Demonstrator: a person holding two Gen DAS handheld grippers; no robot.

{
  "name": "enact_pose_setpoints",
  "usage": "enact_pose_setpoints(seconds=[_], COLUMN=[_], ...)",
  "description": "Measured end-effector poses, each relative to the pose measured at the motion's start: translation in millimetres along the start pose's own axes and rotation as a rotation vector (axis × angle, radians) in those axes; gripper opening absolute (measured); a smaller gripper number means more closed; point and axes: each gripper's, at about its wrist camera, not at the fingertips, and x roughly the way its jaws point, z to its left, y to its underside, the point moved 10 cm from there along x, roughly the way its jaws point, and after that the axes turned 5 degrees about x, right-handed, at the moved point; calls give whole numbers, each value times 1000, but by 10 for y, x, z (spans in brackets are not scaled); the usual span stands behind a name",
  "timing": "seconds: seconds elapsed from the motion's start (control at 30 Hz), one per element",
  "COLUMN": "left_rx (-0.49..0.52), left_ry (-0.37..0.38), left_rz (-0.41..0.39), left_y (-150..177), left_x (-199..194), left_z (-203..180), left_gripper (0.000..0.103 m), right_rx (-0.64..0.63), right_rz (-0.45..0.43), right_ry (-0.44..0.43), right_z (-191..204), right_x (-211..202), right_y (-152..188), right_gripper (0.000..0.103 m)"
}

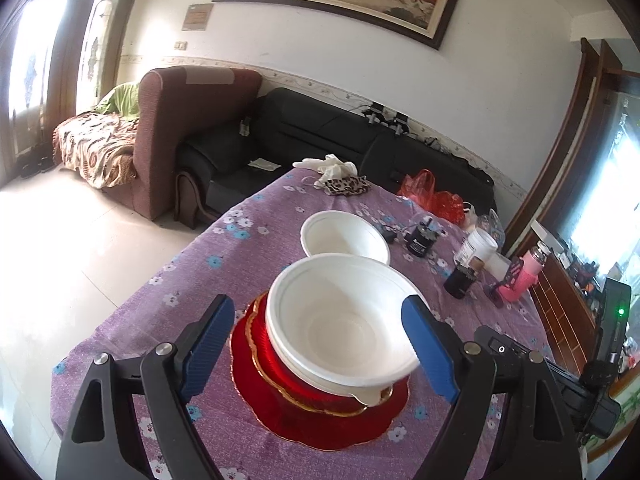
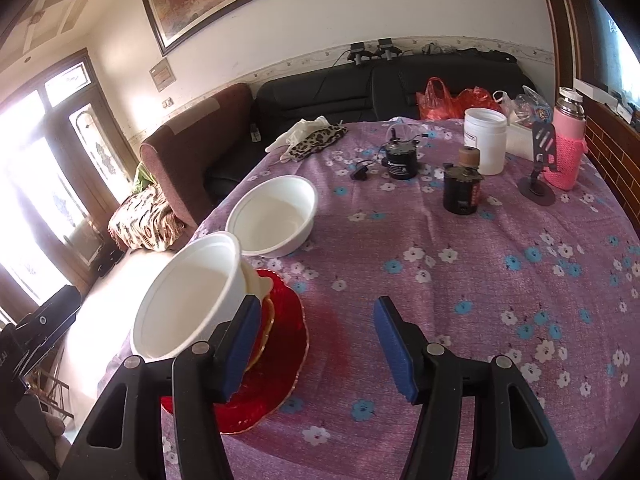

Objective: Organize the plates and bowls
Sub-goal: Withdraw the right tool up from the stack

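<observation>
A white bowl sits tilted on a stack of red gold-rimmed plates at the near edge of the table. Another pale rim shows just under it. My left gripper is open around this bowl. Its left pad stands clear of the rim, and its right pad is at the rim's edge. In the right wrist view the same bowl and red plates lie to the left. My right gripper is open over bare cloth beside them. A second white bowl stands alone farther back.
The table has a purple flowered cloth. At its far side stand a black jar, a white tub, a small black device, a pink bottle and a phone stand. A leopard-print cloth and red bag lie near the sofa.
</observation>
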Motion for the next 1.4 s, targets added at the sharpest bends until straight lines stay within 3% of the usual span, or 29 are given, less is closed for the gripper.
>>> enact_pose_setpoints(seconds=[0.33,0.5,0.6,0.7,0.8,1.0,1.1,1.17,1.27,1.4], left_rx=[25,106,169,225,234,182,186,168,125,132], left_ry=[20,76,96,13,-72,-194,-280,-288,-222,-95], left_rz=[-23,-113,-151,-219,-282,-326,-358,-358,-298,-103], left_y=[-76,-381,-620,-924,-1301,-2066,-2420,-2572,-2606,-2242], left_x=[-211,-824,-1220,-1598,-1912,-2084,-1983,-1797,-1240,-44], left_z=[-122,-180,-142,34,273,724,873,945,969,777], left_gripper=[85,86,92,93,97,98,99,100,100,100], right_rx=[-17,-63,-95,-114,-150,-245,-290,-303,-290,-224], right_rz=[-18,-87,-163,-249,-332,-438,-430,-410,-330,-137], right_ry=[14,50,95,131,191,307,325,317,267,181], right_z=[-80,-94,-131,-155,-140,105,312,434,513,464], right_x=[-97,-575,-1039,-1554,-2011,-2500,-2445,-2245,-1694,-643], right_y=[-90,-343,-640,-983,-1363,-2033,-2312,-2448,-2429,-2153], right_gripper=[64,64,65,76,78,89,90,92,93,93])
